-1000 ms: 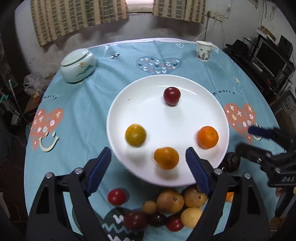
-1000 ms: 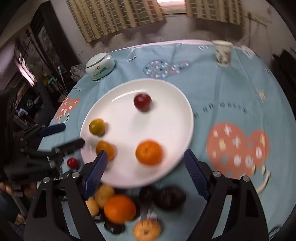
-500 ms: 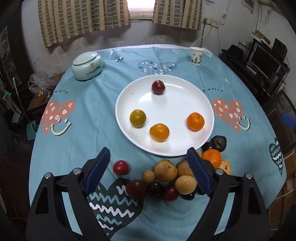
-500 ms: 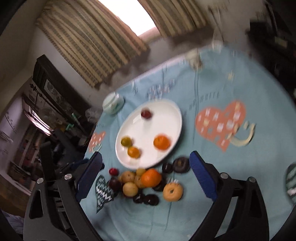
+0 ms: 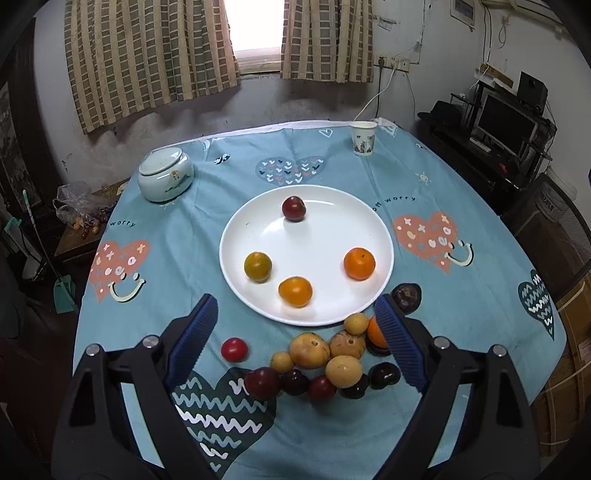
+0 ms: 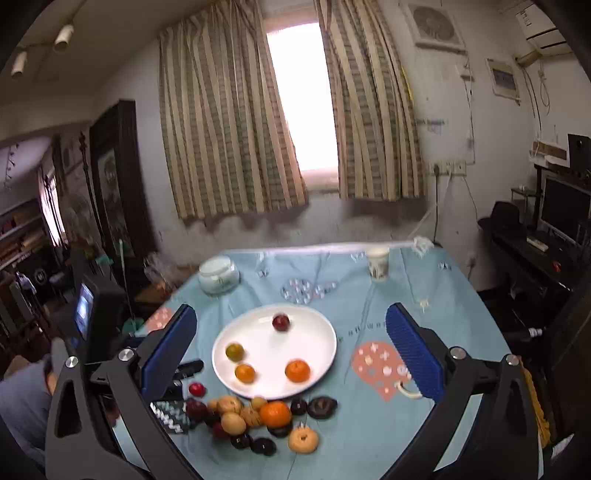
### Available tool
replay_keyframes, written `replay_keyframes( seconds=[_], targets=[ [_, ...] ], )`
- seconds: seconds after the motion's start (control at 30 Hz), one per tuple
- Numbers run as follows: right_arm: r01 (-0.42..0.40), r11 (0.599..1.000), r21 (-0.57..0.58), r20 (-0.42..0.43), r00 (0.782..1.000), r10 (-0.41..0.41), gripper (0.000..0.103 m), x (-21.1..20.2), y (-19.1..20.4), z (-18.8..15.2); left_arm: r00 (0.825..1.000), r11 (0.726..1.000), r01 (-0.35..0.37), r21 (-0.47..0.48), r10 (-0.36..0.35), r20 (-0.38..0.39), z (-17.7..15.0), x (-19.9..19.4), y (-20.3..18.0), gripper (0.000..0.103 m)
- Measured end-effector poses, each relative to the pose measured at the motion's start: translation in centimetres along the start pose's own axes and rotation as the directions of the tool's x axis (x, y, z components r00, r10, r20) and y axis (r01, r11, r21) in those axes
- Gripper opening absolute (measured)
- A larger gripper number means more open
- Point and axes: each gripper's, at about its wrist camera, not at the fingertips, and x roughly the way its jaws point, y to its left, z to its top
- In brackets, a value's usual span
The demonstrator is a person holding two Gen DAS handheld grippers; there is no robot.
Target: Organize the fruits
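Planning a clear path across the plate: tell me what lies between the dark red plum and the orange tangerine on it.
Nothing: in the left wrist view, bare white plate separates the dark red plum from the orange tangerine.

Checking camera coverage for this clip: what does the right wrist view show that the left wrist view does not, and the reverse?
Only the right wrist view: the ring-shaped pastry at the near end of the loose pile, the other gripper's black finger, the wall fan, and the right gripper, its jaws opening with nothing between them.

Only the left wrist view: the left gripper, open and empty, and the dark zigzag heart in full.

Both: the white plate with four fruits, the lidded jar, the paper cup.
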Motion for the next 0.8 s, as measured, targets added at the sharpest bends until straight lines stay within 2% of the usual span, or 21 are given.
replay_keyframes(
  seconds=[0.1, 0.2, 0.33, 0.47, 0.8],
  targets=[
    [0.053, 0.999, -0.008, -0.055, 0.997, -0.053, 0.102, 1.6, 0.7, -1.5, 1.0, 1.0, -0.007, 0.007, 0.007, -0.027, -0.6, 0.3, 0.0, 0.089],
    [0.063, 0.998, 0.029, -0.157, 0.986, -0.058, 0.102, 3.7, 0.7, -2.6, 0.999, 1.0, -0.012, 0.019, 0.013, -0.036, -1.1, 0.1, -0.1, 0.089],
    [0.067, 0.997, 0.037, -0.227, 0.972, -0.057, 0.102, 4.8, 1.5, -3.8, 0.999, 1.0, -0.018, 0.022, 0.019, -0.034, -1.3, -0.2, -0.1, 0.089],
    [0.091, 0.996, 0.017, -0.252, 0.964, -0.084, 0.102, 5.3, 2.0, -4.2, 0.999, 0.999, -0.021, 0.025, 0.022, -0.042, -1.4, -0.1, -0.3, 0.089],
    [0.1, 0.994, 0.037, -0.286, 0.955, -0.086, 0.102, 5.7, 1.4, -4.7, 0.998, 0.999, -0.016, 0.041, 0.018, -0.064, -1.5, 0.5, -1.1, 0.089]
  ],
)
